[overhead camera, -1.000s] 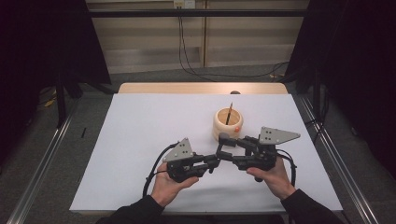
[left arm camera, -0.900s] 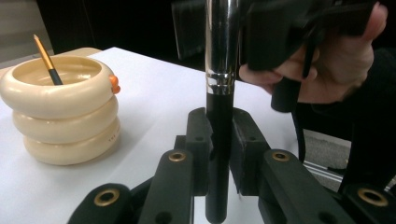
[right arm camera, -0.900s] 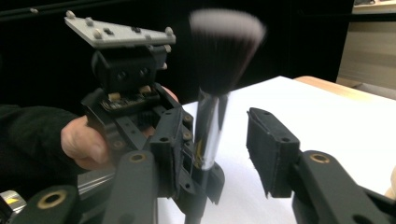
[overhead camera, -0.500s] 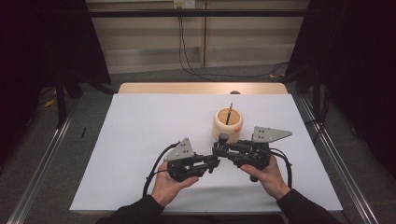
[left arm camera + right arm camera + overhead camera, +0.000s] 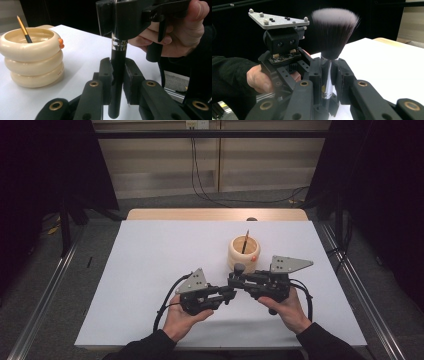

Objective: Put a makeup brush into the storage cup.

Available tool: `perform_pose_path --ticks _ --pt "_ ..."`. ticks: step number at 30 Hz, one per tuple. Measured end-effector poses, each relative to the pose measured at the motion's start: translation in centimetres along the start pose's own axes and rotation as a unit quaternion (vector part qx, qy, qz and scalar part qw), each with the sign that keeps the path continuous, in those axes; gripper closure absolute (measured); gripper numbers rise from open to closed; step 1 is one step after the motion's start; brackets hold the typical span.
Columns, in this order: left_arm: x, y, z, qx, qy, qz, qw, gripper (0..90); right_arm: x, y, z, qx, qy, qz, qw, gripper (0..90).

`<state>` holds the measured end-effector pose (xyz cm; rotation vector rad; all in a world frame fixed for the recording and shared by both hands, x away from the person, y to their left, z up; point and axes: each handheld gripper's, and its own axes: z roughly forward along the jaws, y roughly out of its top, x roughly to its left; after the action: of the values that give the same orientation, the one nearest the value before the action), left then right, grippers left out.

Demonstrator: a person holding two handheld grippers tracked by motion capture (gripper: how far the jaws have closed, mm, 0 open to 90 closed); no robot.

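A makeup brush stands upright between my two grippers, its dark bristle head (image 5: 239,268) (image 5: 334,32) on top. My left gripper (image 5: 230,293) (image 5: 117,75) is shut on the brush's black handle (image 5: 118,62). My right gripper (image 5: 235,281) (image 5: 327,82) comes from the right and has just been closing; it is now shut on the brush's silver ferrule (image 5: 326,75), just under the bristles. A cream ringed cup (image 5: 243,254) (image 5: 32,57) stands just behind the grippers, with a pencil (image 5: 245,241) (image 5: 23,29) leaning in it.
White sheet (image 5: 150,270) covers the table, with a strip of bare wood (image 5: 215,214) at the far edge. An orange bit (image 5: 60,43) sticks out at the cup's rim. Metal rails (image 5: 45,290) run along both sides of the table.
The right gripper's jaws have closed onto the brush just under its bristles. The left gripper has kept its hold on the handle, and both hands have stayed about where they were.
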<state>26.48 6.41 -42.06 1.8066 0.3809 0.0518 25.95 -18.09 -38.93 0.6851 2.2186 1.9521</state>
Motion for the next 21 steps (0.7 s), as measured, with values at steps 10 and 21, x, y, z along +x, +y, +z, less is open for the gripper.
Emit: perform_pose_path --ticks 10,21 --pt "-0.17 -0.14 -0.01 -0.004 0.043 0.009 0.9990 47.8 -0.37 0.46 -0.88 -0.016 -0.029 -0.003 0.9994 78.3" --pt "-0.06 0.12 -0.07 -0.012 0.064 0.006 0.9979 12.7 0.03 0.63 -0.64 -0.003 -0.024 -0.020 0.9995 78.4"
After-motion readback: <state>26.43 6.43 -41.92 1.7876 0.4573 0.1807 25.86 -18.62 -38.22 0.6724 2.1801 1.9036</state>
